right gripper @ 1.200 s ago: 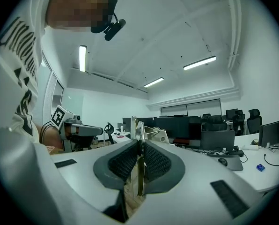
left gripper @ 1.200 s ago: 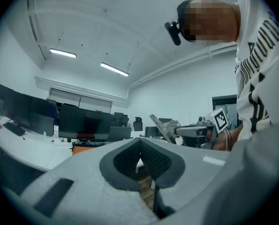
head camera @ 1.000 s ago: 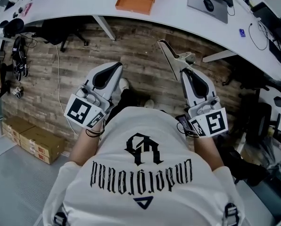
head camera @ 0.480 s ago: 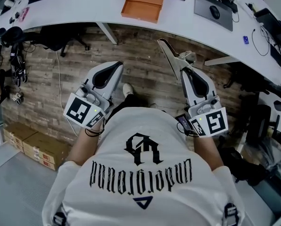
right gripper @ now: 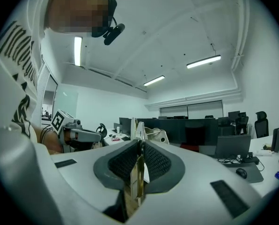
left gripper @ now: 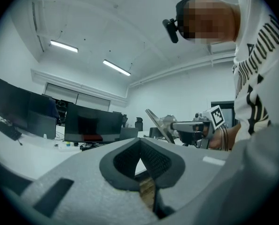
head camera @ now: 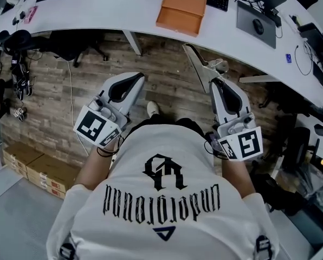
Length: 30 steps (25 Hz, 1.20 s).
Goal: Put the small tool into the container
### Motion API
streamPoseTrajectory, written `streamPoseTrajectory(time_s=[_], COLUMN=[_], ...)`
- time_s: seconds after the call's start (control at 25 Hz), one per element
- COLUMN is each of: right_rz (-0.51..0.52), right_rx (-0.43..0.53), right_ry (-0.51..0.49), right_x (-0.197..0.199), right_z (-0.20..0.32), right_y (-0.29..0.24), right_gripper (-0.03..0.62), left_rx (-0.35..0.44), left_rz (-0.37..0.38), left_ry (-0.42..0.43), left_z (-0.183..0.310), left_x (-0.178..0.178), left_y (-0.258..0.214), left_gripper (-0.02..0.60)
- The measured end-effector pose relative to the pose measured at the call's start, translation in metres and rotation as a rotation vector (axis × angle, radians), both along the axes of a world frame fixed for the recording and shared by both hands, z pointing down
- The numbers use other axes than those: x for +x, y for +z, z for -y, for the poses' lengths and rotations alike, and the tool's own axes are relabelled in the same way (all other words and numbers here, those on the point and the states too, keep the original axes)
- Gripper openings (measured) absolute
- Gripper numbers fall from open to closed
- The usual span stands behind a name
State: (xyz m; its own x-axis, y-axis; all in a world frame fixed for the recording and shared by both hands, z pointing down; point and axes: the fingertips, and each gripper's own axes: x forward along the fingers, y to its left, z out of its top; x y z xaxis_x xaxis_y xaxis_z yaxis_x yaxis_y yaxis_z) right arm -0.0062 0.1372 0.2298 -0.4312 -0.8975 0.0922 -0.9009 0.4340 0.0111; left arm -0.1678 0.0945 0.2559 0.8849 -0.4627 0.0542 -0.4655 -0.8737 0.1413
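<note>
One flat metal tool (head camera: 196,64) pinched in R gripper (head camera: 216,82); L gripper (head camera: 136,77) closed.

The head camera looks steeply down past the person's shirt (head camera: 161,199) onto the left gripper (head camera: 133,79), right gripper (head camera: 215,83), floor (head camera: 167,75) and curved counter (head camera: 112,10). Each gripper camera sits close behind its own fingers (right gripper: 123,161), tilted up across the office. Each catches the other gripper, and all three show the small tool (head camera: 198,65).
</note>
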Motion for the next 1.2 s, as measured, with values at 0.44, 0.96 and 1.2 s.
streamPoseTrajectory(time_s=[0.44, 0.96, 1.2], right_rz=[-0.009, 0.005, 0.010], right_rx=[-0.001, -0.011, -0.049], right_ry=[-0.011, -0.069, -0.105], right_x=[-0.021, 0.014, 0.045], right_z=[0.034, 0.099, 0.144], right_y=[0.003, 0.009, 0.022], right_gripper=[0.048, 0.048, 0.048], left_rx=[-0.032, -0.051, -0.097], left_rz=[-0.026, -0.010, 0.001], left_ry=[-0.003, -0.081, -0.114], left_z=[0.031, 0.084, 0.120], left_x=[-0.022, 0.008, 0.038], left_y=[0.006, 0.013, 0.027], left_gripper=[0.012, 0.014, 0.012])
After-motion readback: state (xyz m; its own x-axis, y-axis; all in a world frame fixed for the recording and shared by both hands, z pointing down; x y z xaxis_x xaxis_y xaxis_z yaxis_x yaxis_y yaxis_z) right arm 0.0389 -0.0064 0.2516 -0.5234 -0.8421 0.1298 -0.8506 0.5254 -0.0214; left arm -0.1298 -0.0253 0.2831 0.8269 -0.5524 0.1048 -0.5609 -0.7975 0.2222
